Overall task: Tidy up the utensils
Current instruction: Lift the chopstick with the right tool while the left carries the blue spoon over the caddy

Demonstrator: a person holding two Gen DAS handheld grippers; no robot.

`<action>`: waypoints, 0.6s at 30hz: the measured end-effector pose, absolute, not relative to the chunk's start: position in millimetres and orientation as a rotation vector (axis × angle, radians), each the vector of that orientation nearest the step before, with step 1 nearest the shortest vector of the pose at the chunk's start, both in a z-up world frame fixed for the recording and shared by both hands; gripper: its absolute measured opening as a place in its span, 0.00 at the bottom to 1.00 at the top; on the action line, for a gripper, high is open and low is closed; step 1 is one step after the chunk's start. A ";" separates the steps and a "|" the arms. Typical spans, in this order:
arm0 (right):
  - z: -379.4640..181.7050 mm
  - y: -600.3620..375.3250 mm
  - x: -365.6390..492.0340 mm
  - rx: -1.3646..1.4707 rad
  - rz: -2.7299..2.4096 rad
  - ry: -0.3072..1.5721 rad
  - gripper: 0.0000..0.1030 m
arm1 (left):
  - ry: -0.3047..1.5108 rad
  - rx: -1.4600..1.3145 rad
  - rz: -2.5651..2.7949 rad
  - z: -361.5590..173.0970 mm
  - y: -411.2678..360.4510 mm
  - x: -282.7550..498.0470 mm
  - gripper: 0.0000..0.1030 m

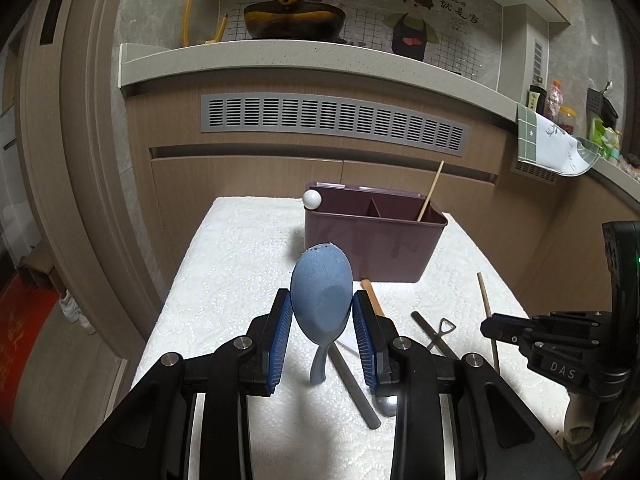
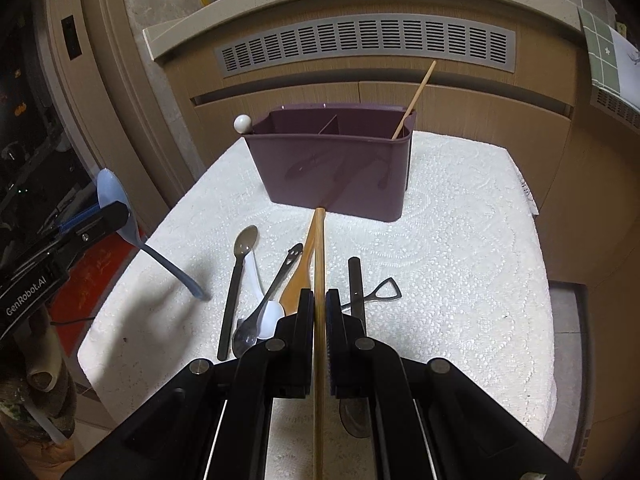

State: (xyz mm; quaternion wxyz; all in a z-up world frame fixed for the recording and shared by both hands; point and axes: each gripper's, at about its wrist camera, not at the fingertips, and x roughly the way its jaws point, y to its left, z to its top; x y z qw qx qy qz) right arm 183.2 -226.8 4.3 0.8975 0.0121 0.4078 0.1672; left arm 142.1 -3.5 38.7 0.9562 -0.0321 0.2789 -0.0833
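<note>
The left hand-held gripper [image 1: 322, 320] clamps a blue rice spoon [image 1: 322, 292] by its bowl, while the right hand-held gripper [image 2: 319, 312] pinches a wooden chopstick [image 2: 319, 264] above the bench [image 2: 460, 260].

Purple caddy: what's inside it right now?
One wooden chopstick leans in the right-hand compartment of the purple caddy, beside the divider. The left compartment shows nothing above its rim; both floors are hidden by the front wall.

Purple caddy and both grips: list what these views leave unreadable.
- Purple caddy: its compartment floors are hidden by its own walls in both views.
- Chopstick: its rear end is cut off by the right wrist view's bottom edge.
- Blue spoon: its concave side faces away in the left wrist view.
</note>
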 end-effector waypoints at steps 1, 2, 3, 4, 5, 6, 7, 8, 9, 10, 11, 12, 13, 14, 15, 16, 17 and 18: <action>6.6 -227.0 182.4 0.026 0.345 0.838 0.05 | 0.564 -0.065 -0.173 39.8 -3.7 141.3 0.31; 8.7 -227.3 181.8 0.027 0.344 0.831 0.05 | 0.563 -0.065 -0.176 41.1 -4.2 141.5 0.31; 10.9 -227.5 181.2 0.030 0.344 0.824 0.05 | 0.561 -0.064 -0.180 42.6 -4.9 141.4 0.31; 14.4 -227.5 181.2 0.031 0.345 0.815 0.05 | 0.558 -0.062 -0.184 44.6 -6.0 141.8 0.31; 17.2 -227.4 181.9 0.033 0.343 0.805 0.05 | 0.554 -0.058 -0.187 47.0 -7.4 142.7 0.31; 20.1 -227.6 182.6 0.036 0.342 0.795 0.05 | 0.548 -0.053 -0.192 50.9 -9.2 144.0 0.31; 25.6 -227.9 183.5 0.039 0.340 0.780 0.05 | 0.542 -0.050 -0.196 54.3 -10.5 145.0 0.31; 31.2 -228.5 184.1 0.041 0.337 0.765 0.05 | 0.534 -0.048 -0.206 59.4 -12.0 146.5 0.30; 39.5 -229.4 185.3 0.043 0.334 0.744 0.05 | 0.524 -0.043 -0.215 65.1 -13.2 148.4 0.29; 50.7 -230.1 187.4 0.041 0.333 0.718 0.05 | 0.504 -0.034 -0.226 75.2 -15.0 151.3 0.29; 67.0 -231.1 191.0 0.042 0.333 0.682 0.05 | 0.484 -0.026 -0.231 85.0 -16.4 153.7 0.29; 80.4 -232.4 193.9 0.043 0.335 0.655 0.05 | 0.456 -0.020 -0.239 97.9 -17.3 157.6 0.29; 99.2 -233.5 197.8 0.041 0.338 0.614 0.05 | 0.431 -0.027 -0.257 112.9 -17.2 163.0 0.29; 118.0 -233.9 201.7 0.033 0.337 0.568 0.05 | 0.413 -0.035 -0.273 124.5 -17.2 167.7 0.29; 135.6 -233.7 205.6 0.020 0.332 0.525 0.05 | 0.386 -0.044 -0.291 139.7 -16.8 173.9 0.29; 155.8 -233.6 212.0 0.005 0.323 0.479 0.05 | 0.357 -0.048 -0.298 153.3 -16.6 180.4 0.28; 168.1 -234.2 216.9 0.003 0.315 0.455 0.05 | 0.336 -0.049 -0.298 161.3 -15.9 185.3 0.28; 177.4 -235.4 222.3 0.004 0.309 0.439 0.05 | 0.323 -0.050 -0.300 167.6 -15.8 190.7 0.28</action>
